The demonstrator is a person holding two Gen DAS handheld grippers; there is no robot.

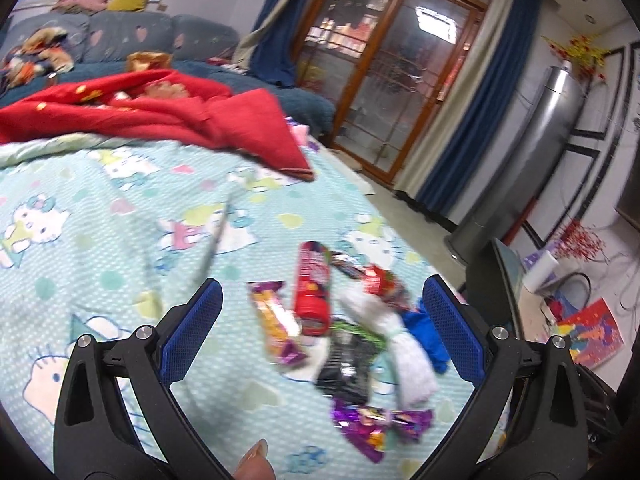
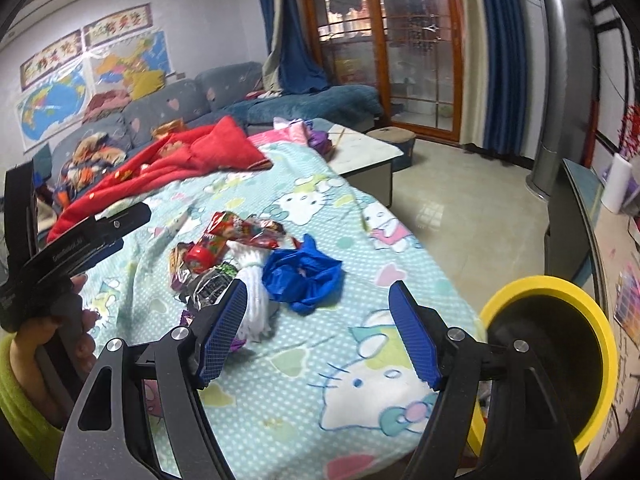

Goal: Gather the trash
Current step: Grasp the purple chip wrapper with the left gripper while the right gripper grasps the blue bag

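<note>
We see a heap of trash on a cartoon-print bedsheet: a red tube, an orange-and-purple wrapper, a black packet, a bundle of white material, a crumpled blue bag, a purple foil wrapper and a red wrapper, all touching or overlapping near the bed's edge. The left gripper hangs above the heap with its jaws spread wide and nothing between them; the right gripper is likewise wide and empty, poised just beside the blue bag. A yellow-rimmed bin stands off the bed's corner, on the right gripper's side. We judge collection to be at its start, since the whole heap lies on the sheet and the bin's visible interior shows no trash. Several failures seem likely from here. Because the items overlap, closing on one may drag or scatter its neighbours, and those nearest the edge could slide to the floor. The smooth, round red tube may squirt out of flat pads if gripped off-centre. Thin foil wrappers lie flat on soft fabric, so the fingers may pinch the sheet along with them or miss entirely. The limp blue bag could trail and snag the white bundle. With both grippers converging on one small heap, we also expect a risk of collision.
</note>
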